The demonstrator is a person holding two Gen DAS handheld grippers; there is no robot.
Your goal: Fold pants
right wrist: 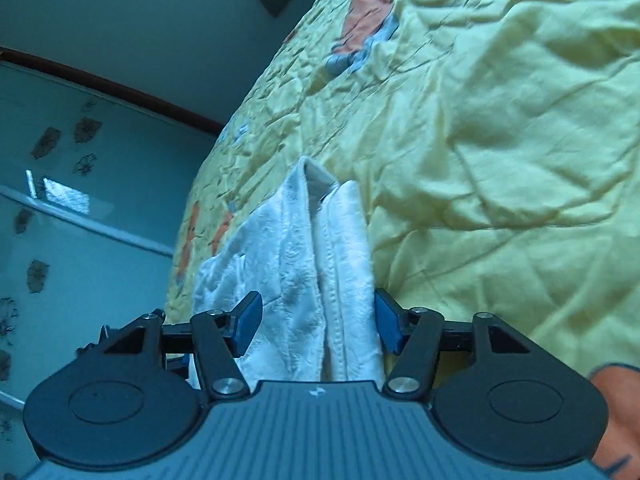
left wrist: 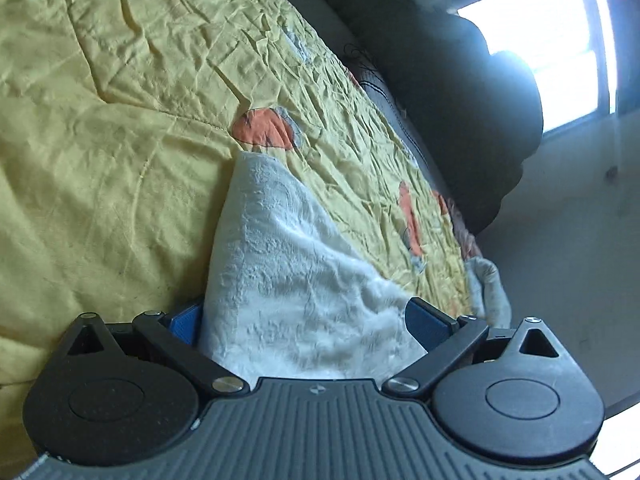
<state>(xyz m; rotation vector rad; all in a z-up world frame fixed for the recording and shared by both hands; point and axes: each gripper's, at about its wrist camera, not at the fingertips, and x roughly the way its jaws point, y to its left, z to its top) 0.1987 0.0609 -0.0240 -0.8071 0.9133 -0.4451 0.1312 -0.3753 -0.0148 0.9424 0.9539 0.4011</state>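
White textured pants [left wrist: 292, 276] lie on a yellow bedspread [left wrist: 100, 140]. In the left wrist view the cloth runs from between the blue pads up to a point near an orange patch. My left gripper [left wrist: 304, 320] has its jaws wide apart with the cloth between them. In the right wrist view the pants [right wrist: 316, 264] show as two folded layers with a stitched seam between the blue pads. My right gripper [right wrist: 316, 320] is also open around the cloth, and its pads do not press it.
The bedspread [right wrist: 500, 140] is wrinkled with orange and grey patches [left wrist: 264, 128]. Dark pillows or bedding [left wrist: 460, 100] lie along the bed's far edge under a bright window [left wrist: 552, 40]. A teal wall with flower decals [right wrist: 60, 140] borders the bed in the right wrist view.
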